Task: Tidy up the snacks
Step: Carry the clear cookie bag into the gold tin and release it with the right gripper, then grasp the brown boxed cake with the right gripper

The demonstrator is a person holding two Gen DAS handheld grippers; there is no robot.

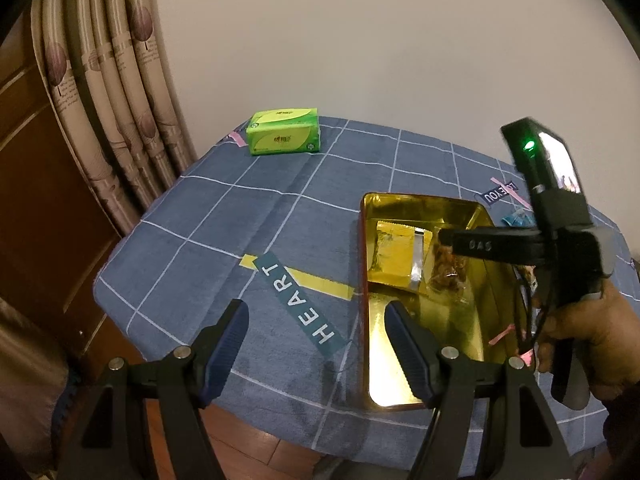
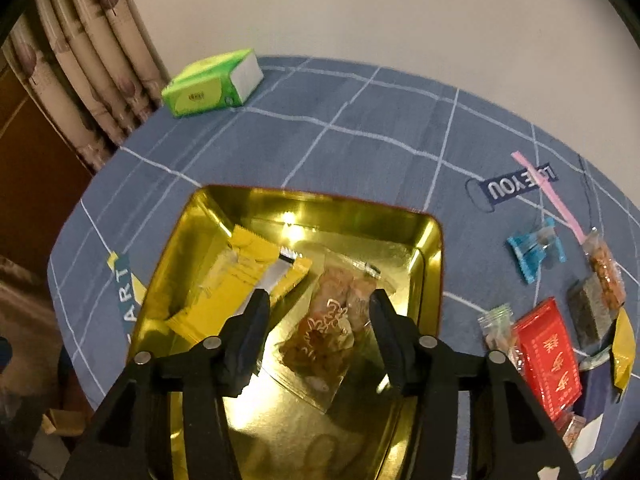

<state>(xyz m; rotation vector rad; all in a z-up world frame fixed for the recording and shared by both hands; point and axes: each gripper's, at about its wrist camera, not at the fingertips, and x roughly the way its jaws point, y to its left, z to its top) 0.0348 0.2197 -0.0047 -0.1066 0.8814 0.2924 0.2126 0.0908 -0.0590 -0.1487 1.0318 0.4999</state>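
So the gold tin [image 2: 430,240] is a shiny rectangular tray with rounded corners, mirror-like inside, sitting on a soft blue tablecloth [image 2: 360,128] with a white grid pattern. Two snacks are already inside it: a matte yellow packet [image 2: 240,280] with a crimped edge lying flat at about 10 o'clock in the right wrist view, and a crinkly clear packet [image 2: 328,328] of brownish pieces right beside it, near the middle of the tin.

The right gripper [image 2: 318,304] hangs over the tin with its fingers spread on either side of the clear packet, not pressing it as far as I can see. The left gripper [image 1: 316,320] has its ribbed dark pads wide apart with nothing between them, one finger over the cloth and one over the tin's near end.

Rest of the snacks are loose on the cloth at 3 to 4 o'clock of the tin: a blue wrapper [image 2: 536,250], a glossy red packet [image 2: 548,356], a dark speckled block [image 2: 590,316], and a clear bag of orange bits [image 2: 604,268]. A green tissue pack [image 2: 212,84] sits well apart at 11 o'clock, near the pleated curtain [image 2: 80,52]. Nothing sits between the gripper and the tin.
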